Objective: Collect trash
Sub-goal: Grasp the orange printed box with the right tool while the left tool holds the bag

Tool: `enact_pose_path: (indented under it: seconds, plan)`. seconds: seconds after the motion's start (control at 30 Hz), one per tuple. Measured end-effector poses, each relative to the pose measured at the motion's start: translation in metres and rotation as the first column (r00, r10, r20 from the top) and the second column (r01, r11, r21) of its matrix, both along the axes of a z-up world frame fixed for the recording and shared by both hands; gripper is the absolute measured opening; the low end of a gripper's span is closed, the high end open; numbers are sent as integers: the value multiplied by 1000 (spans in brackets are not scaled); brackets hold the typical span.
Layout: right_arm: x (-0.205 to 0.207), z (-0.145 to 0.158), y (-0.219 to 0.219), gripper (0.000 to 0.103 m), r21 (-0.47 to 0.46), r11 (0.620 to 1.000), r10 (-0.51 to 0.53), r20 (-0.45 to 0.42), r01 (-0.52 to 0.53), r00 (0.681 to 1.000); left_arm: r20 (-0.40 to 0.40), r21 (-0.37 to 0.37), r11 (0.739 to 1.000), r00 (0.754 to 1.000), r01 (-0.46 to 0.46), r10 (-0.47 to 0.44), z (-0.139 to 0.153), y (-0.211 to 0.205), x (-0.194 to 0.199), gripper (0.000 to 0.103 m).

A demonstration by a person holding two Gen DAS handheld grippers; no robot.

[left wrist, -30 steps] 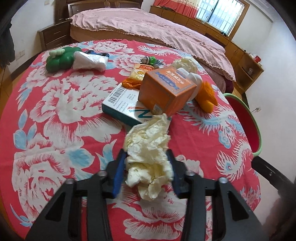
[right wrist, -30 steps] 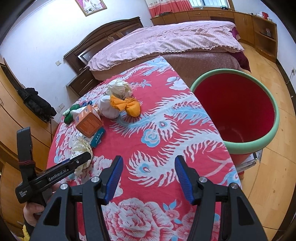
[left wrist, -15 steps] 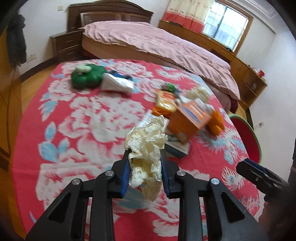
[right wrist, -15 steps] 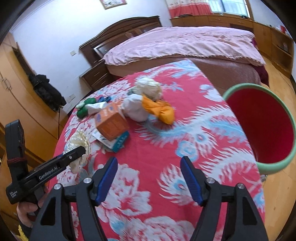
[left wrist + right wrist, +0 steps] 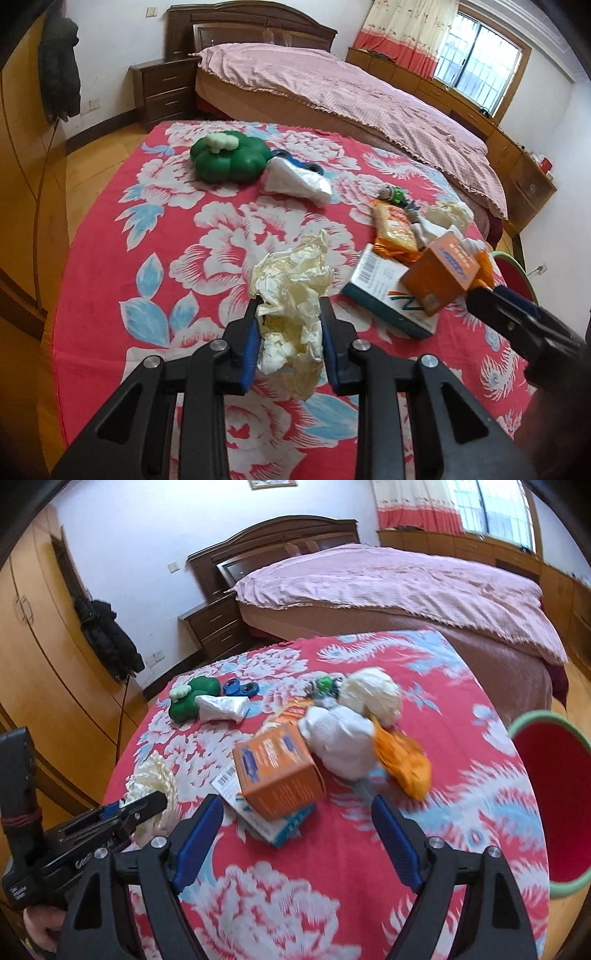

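— Crumpled paper, cream-coloured: where is it?
— Pinched between the blue pads of the left gripper, held above the red flowered counter.
— And the right gripper?
— Its jaws stand wide apart with nothing between them, over the counter near the orange box, which leans on a white and teal box.
— The bin?
— A red bin with a green rim stands beside the counter at the right edge.
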State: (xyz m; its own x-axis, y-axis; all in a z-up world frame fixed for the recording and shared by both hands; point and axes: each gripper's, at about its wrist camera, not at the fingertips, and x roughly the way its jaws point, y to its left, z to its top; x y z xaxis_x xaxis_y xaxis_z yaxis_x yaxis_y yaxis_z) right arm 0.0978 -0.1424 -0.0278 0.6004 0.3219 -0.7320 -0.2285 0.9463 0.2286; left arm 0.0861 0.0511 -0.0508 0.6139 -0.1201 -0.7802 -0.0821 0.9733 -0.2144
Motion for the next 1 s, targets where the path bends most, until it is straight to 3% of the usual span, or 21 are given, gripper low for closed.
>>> enact_pose_path:
  seconds: [0.23,0.4,1.0]
  plan:
    - [18,-10,14,82,-40,999,16,-5,-16,1000,-13,-16,1000,1000,-22,21,-6,10,2,30]
    - [22,-18,16,61,-45,999,19,-28,-20,999,-12,-23,999,1000,-28,28,-6,12,2,30]
    - [-16,13,-9,58,54,998,-8,30,7,1000,59,-22,1000,998,18,-17,24,-5,-17,30]
